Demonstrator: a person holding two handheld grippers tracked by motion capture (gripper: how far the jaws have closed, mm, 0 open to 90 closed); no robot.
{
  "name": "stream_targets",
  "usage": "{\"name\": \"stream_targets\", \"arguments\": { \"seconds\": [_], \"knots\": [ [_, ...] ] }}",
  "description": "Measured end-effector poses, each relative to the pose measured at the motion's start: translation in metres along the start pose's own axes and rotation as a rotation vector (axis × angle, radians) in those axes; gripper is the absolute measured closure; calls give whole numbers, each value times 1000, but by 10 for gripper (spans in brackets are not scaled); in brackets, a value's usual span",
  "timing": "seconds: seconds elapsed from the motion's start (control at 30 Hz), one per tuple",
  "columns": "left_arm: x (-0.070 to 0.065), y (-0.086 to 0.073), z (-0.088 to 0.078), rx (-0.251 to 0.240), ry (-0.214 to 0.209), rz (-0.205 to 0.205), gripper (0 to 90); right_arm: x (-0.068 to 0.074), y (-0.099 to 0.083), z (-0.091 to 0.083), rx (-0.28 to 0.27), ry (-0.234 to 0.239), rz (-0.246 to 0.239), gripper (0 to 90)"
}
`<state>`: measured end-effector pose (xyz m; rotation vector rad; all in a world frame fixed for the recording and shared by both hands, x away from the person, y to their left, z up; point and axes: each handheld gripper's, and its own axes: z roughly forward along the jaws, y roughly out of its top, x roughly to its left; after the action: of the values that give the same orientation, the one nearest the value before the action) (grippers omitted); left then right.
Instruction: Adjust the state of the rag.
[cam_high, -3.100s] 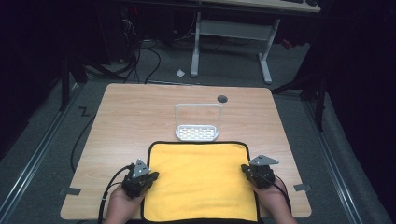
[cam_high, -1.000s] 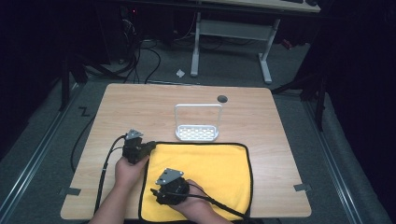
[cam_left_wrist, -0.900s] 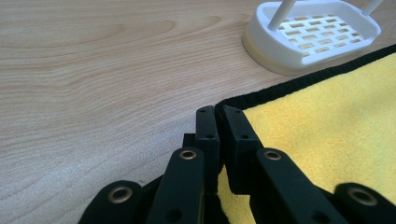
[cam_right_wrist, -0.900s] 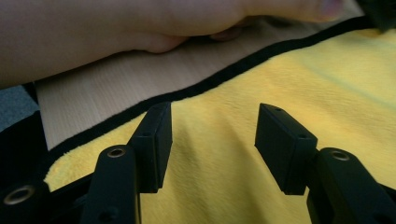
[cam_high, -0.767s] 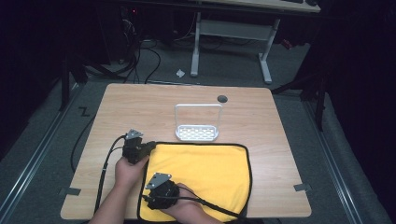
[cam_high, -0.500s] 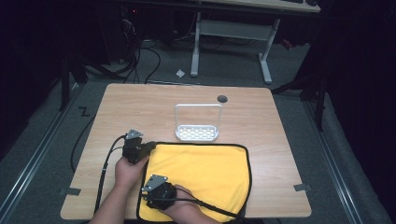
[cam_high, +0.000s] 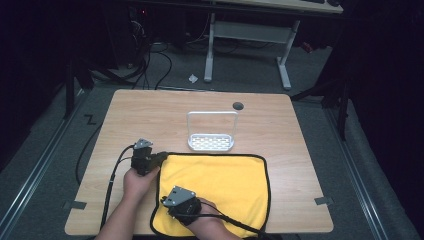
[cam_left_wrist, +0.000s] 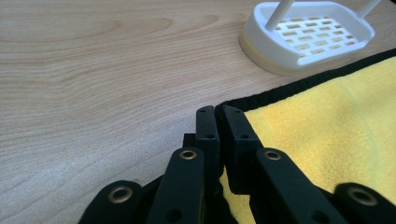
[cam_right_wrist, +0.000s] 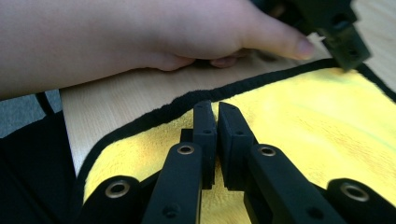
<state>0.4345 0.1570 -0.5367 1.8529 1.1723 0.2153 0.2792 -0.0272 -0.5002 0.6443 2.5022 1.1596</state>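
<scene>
Yellow cloth (cam_high: 220, 185) w/ black hem; white tray (cam_high: 211, 142).

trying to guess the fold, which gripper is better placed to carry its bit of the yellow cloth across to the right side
Probably the right gripper. It has just closed on the near left edge of the yellow cloth, with open cloth beside it. The left gripper pinches the far left corner, close to the white rack.

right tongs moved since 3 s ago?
Yes. The right tongs crossed from the cloth's right edge to its left edge, nearer the left tongs; jaws just closed on the cloth.
</scene>
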Motion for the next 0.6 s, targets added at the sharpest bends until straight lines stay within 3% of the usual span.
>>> {"name": "stream_targets", "arguments": {
  "seconds": [0.07, 0.1, 0.37, 0.5, 0.6],
  "knots": [
    [0, 1, 0, -4, 3, -11, 854, -4, -1, -6, -15, 0, 11, 869],
    [1, 1, 0, -13, -22, -44, 854, -5, -2, -8, -23, 0, 15, 869],
    [-11, 10, -1, -112, -92, -132, 856, -23, -8, -37, -85, -18, 65, 870],
    [-18, 15, 1, -97, -91, -103, 857, -31, -13, -50, -110, -24, 81, 870],
    [-23, 20, 1, -107, -98, -102, 857, -35, -15, -55, -125, -27, 93, 870]
  ]
}}
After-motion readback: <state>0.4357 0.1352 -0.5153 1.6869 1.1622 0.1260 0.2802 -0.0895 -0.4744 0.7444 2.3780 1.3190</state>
